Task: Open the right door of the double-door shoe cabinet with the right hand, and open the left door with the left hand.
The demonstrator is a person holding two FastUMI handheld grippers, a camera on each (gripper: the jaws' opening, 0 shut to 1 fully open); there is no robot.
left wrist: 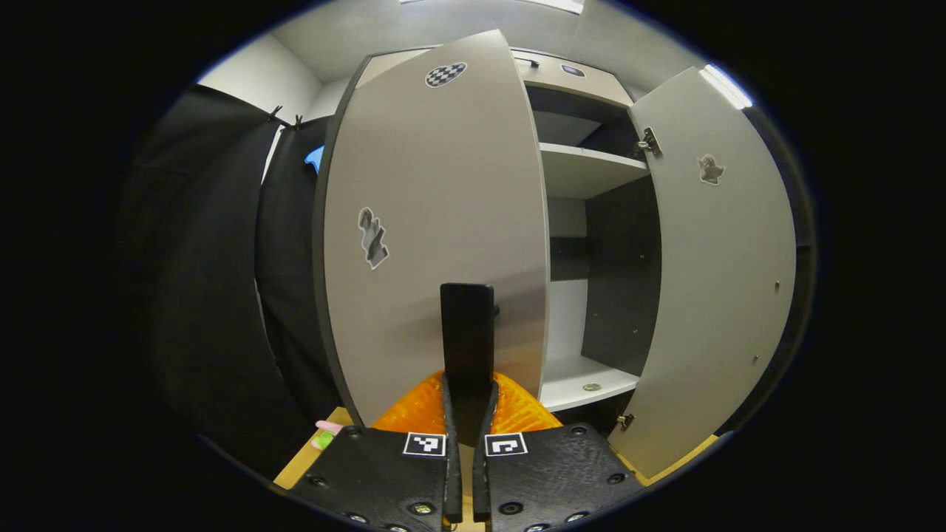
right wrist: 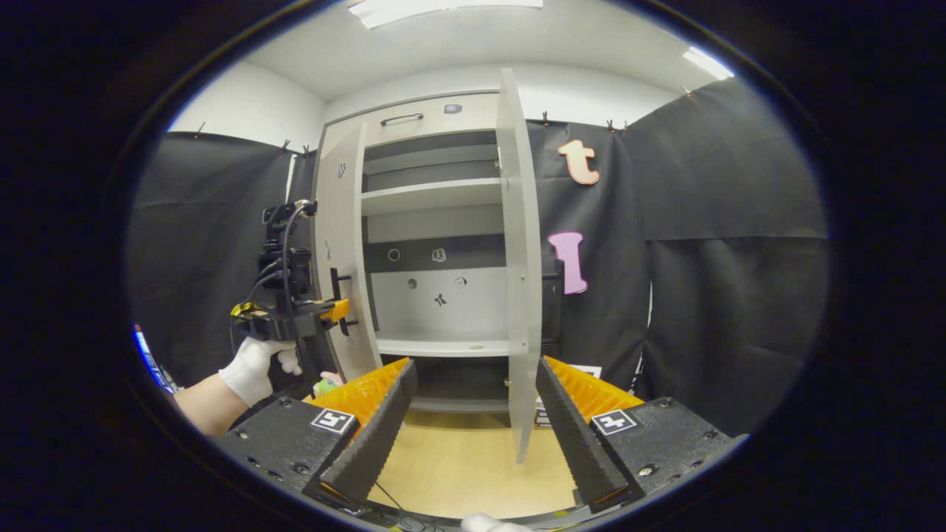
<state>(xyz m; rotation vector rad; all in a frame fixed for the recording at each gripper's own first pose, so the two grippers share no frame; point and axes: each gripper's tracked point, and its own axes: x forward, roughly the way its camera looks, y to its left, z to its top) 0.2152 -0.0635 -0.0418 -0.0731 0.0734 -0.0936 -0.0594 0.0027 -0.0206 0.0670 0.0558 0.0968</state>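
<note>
Swinging the left door (left wrist: 436, 222) outward is the step in hand: our left gripper (left wrist: 467, 421) has its fingers pressed on the door's black handle (left wrist: 466, 325), and the shoe cabinet (right wrist: 436, 244) stands straight ahead with its right door (right wrist: 517, 258) already wide open. Our right gripper (right wrist: 473, 414) hangs back, fingers spread and empty. Next, we judge, the left door needs pulling farther round on its hinge before letting go.

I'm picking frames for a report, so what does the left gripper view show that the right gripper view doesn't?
Left gripper view: the left tongs shut on the left door's black handle, plus a checkered sticker on that door.

Right gripper view: the open right tongs hanging free, the gloved hand holding the left tongs, and stickers on the back panel.

Both: left door, right door, and shelves.
</note>
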